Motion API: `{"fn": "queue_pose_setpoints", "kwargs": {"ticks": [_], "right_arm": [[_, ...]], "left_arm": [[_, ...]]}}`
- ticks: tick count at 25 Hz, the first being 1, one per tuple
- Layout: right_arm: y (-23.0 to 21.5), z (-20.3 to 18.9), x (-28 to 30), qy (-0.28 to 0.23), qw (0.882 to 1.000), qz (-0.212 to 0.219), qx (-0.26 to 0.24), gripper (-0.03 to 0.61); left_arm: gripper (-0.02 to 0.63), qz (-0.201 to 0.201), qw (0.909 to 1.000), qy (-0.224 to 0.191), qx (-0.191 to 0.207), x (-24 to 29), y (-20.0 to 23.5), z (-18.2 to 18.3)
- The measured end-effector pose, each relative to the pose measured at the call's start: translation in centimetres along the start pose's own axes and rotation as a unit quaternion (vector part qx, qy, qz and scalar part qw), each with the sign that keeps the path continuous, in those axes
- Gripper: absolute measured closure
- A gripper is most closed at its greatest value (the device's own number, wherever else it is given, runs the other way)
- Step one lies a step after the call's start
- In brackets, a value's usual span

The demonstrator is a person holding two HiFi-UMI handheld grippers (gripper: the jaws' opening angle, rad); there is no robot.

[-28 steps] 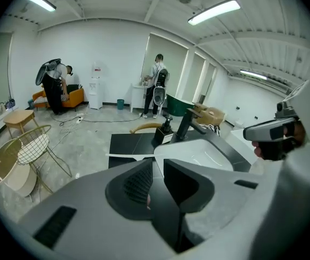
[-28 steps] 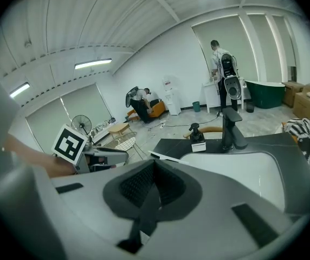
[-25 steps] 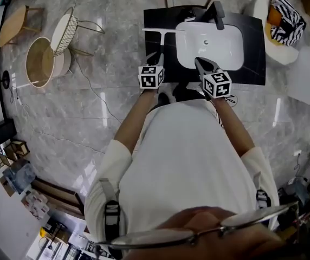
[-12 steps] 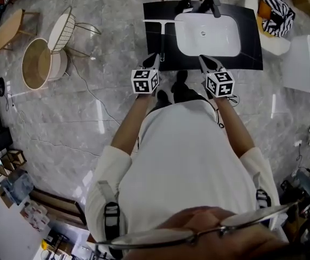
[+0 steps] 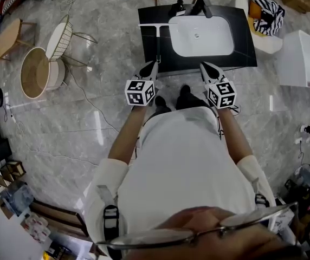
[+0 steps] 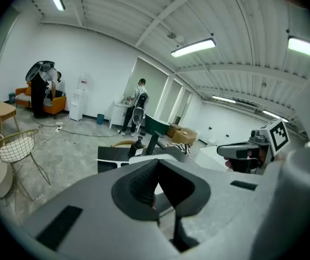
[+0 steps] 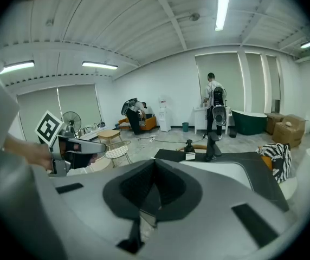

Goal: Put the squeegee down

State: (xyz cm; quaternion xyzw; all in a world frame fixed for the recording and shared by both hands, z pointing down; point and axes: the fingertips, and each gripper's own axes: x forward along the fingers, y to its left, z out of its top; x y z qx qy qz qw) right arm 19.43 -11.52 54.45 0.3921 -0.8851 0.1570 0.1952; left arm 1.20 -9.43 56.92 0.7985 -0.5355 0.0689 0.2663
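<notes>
A white sink (image 5: 201, 36) sits in a black tabletop (image 5: 244, 37), a black tap (image 5: 201, 4) behind it, grey marble floor (image 5: 90, 118) all around

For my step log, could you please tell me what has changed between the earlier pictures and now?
The left gripper and right gripper drew back from the counter toward the person. The left fingers have just been closing, nothing between them. The squeegee stays flat on the counter, left of the sink.
</notes>
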Motion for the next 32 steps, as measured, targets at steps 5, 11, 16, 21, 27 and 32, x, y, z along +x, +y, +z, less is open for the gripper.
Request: {"fn": "queue_pose_setpoints", "kwargs": {"ticks": [5, 11, 16, 21, 27, 32], "right_arm": [[-0.9, 1.6, -1.3, -0.028, 1.000, 0.010, -0.010, 0.574], [-1.9, 3.2, -2.5, -0.049, 0.998, 0.037, -0.023, 0.574], [-3.0, 3.6, -2.5, -0.052, 0.997, 0.047, -0.021, 0.574], [-3.4, 3.4, -2.7, -0.050, 0.997, 0.058, -0.018, 0.574], [-3.4, 3.4, -2.8, -0.050, 0.996, 0.069, -0.016, 0.574], [-3.6, 3.6, -2.9, -0.052, 0.996, 0.076, -0.020, 0.574]], "left_arm": [[0.611, 0.010, 0.9988, -0.048, 0.010, -1.6, -1.9, 2.9], [0.611, 0.021, 0.9982, -0.055, -0.009, -1.9, -3.1, 2.6], [0.611, 0.029, 0.9975, -0.063, -0.015, -1.7, -3.7, 3.2], [0.611, 0.031, 0.9970, -0.069, -0.016, -1.6, -4.6, 3.8], [0.611, 0.040, 0.9960, -0.076, -0.024, -1.5, -5.1, 4.0], [0.611, 0.047, 0.9956, -0.075, -0.032, -1.2, -5.1, 3.6]]}}
